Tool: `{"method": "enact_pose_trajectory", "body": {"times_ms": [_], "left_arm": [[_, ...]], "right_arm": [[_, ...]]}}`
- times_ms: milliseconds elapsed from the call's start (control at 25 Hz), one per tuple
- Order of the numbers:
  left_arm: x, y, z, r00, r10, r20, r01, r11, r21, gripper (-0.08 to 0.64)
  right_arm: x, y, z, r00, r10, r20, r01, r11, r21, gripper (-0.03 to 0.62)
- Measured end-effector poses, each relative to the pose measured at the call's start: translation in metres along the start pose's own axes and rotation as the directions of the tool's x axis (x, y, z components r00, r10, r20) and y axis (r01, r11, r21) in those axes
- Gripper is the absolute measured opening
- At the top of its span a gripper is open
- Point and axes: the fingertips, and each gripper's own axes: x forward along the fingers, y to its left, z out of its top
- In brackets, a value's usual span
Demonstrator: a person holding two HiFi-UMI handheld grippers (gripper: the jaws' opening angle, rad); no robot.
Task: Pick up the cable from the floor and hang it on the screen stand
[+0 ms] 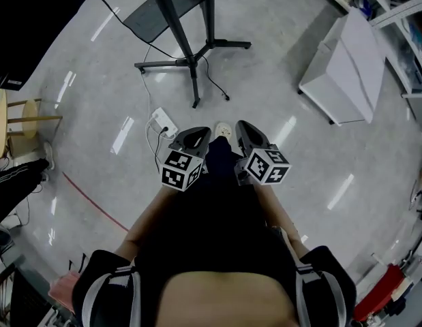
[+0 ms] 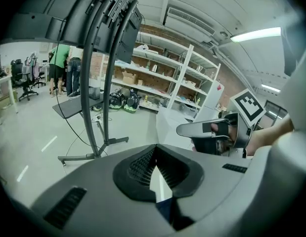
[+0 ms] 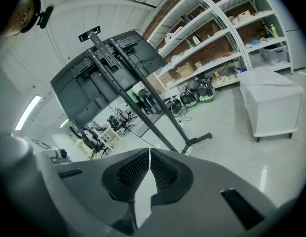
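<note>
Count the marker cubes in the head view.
2. The left cube rides on the left claw, the right cube on the right claw, side by side over the person's legs. No others seem hidden.

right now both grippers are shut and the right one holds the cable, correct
Not quite. Both are shut, but the right gripper holds nothing: the right gripper view shows its jaws together and empty. The cable lies on the floor.
</note>
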Motion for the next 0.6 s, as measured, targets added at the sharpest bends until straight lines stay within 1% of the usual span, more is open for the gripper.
{"method": "enact_pose_trajectory", "body": {"times_ms": [160, 320, 480, 600], "left_arm": [[0.031, 0.018, 0.033, 1.000, 0.006, 0.017, -0.006, 1.000, -0.006, 0.008], [0.056, 0.033, 0.058, 1.000, 0.009, 0.025, -0.009, 1.000, -0.004, 0.008], [0.079, 0.047, 0.071, 1.000, 0.010, 0.008, -0.010, 1.000, 0.001, 0.008], [0.094, 0.061, 0.076, 1.000, 0.006, -0.017, -0.006, 1.000, -0.003, 0.008]], "right_arm": [[0.022, -0.018, 0.027, 1.000, -0.003, 0.003, 0.003, 1.000, 0.011, 0.025], [0.041, -0.031, 0.058, 1.000, -0.004, 0.003, 0.004, 1.000, -0.004, 0.025], [0.060, -0.044, 0.081, 1.000, 0.016, -0.004, -0.016, 1.000, -0.012, 0.025], [0.080, -0.055, 0.090, 0.999, 0.020, -0.041, -0.022, 0.999, -0.043, 0.025]]}}
